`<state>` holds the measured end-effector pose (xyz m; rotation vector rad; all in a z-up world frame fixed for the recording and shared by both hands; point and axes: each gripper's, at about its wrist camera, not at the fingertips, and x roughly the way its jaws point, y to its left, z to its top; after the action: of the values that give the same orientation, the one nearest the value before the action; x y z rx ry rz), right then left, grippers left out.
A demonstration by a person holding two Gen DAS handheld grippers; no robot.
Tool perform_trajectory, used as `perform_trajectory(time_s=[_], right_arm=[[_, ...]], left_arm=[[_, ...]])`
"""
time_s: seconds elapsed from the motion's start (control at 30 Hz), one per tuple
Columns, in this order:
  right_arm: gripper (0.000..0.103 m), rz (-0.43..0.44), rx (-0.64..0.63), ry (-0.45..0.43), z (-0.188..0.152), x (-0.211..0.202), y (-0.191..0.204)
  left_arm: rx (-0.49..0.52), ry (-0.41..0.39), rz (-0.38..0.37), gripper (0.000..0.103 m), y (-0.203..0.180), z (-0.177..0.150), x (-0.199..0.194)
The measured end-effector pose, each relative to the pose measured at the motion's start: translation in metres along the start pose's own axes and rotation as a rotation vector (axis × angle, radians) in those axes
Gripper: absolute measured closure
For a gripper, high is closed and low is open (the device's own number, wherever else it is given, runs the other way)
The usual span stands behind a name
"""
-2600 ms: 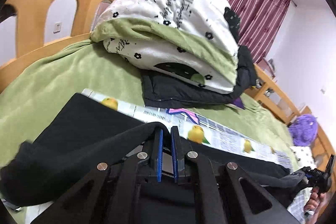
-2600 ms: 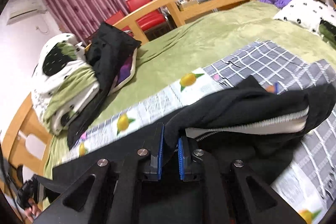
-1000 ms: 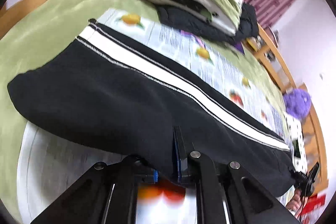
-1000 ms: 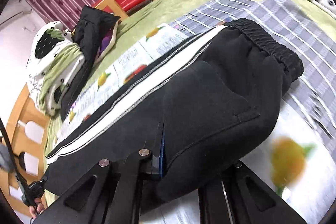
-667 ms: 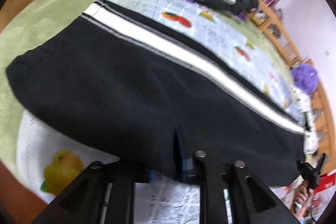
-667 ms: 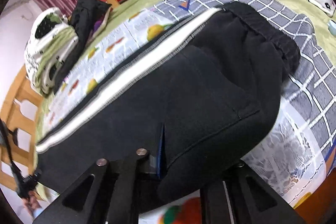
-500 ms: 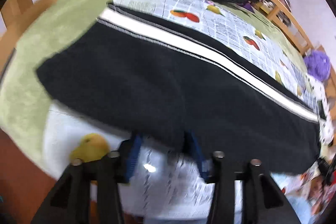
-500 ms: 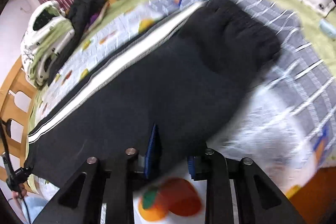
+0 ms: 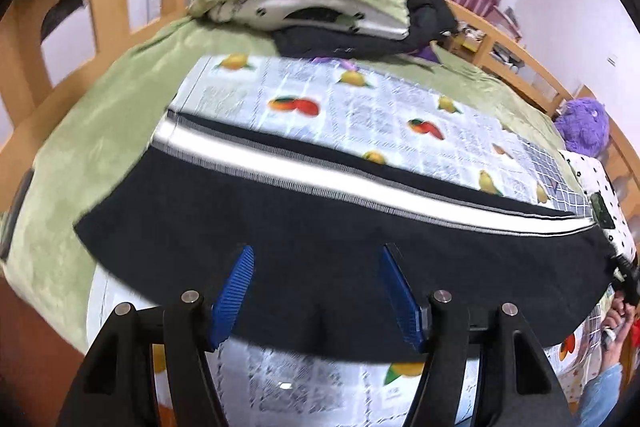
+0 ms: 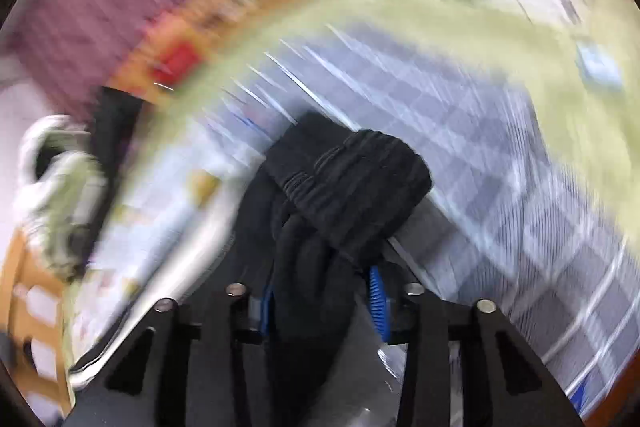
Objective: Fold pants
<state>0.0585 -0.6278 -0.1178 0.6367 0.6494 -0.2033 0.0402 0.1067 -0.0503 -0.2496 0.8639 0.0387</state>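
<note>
The pants [image 9: 320, 247] lie folded lengthwise on the fruit-print sheet [image 9: 360, 115], long axis crossways just ahead of my wide, empty left tongs [image 9: 316, 287], while my right tongs [image 10: 322, 301], jaws just opened partway, straddle the bunched waistband [image 10: 352, 179] end.

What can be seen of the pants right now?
The pants are black, of a soft fleece-like cloth, with a white side stripe edged in grey stitching. They lie flat, stretched lengthwise across the fruit-print sheet, legs apparently stacked. The left claw stands open over their near edge, pads clear of the cloth. In the blurred right view the gathered elastic waistband is bunched up, with cloth between the right claw's pads; a firm grip can't be confirmed.
</note>
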Motion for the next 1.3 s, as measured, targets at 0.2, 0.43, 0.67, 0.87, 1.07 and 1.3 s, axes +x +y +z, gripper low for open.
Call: perform_trajectory(time_s=[0.2, 0.43, 0.67, 0.87, 1.07, 1.3], right_arm=[[0.060, -0.209, -0.052, 0.248, -0.026, 0.043, -0.038], [0.051, -0.270, -0.259, 0.111, -0.026, -0.014, 0.026], [0.042, -0.141, -0.613, 0.114, -0.047, 0.020, 0.165], [0.042, -0.002, -0.805, 0.218, -0.084, 0.097, 0.253], [0.042, 0.021, -0.926, 0.338, -0.104, 0.168, 0.285], [0.099, 0.040, -1.047, 0.428, -0.136, 0.188, 0.293]], left_arm=[[0.036, 0.004, 0.004, 0.040, -0.011, 0.002, 0.008], [0.044, 0.047, 0.023, 0.040, 0.012, 0.004, 0.022], [0.020, 0.078, 0.089, 0.040, 0.044, 0.034, 0.056], [-0.001, 0.091, 0.154, 0.040, 0.077, 0.071, 0.096], [0.042, 0.062, 0.239, 0.040, 0.106, 0.104, 0.131], [0.037, 0.129, 0.255, 0.056, 0.127, 0.108, 0.173]])
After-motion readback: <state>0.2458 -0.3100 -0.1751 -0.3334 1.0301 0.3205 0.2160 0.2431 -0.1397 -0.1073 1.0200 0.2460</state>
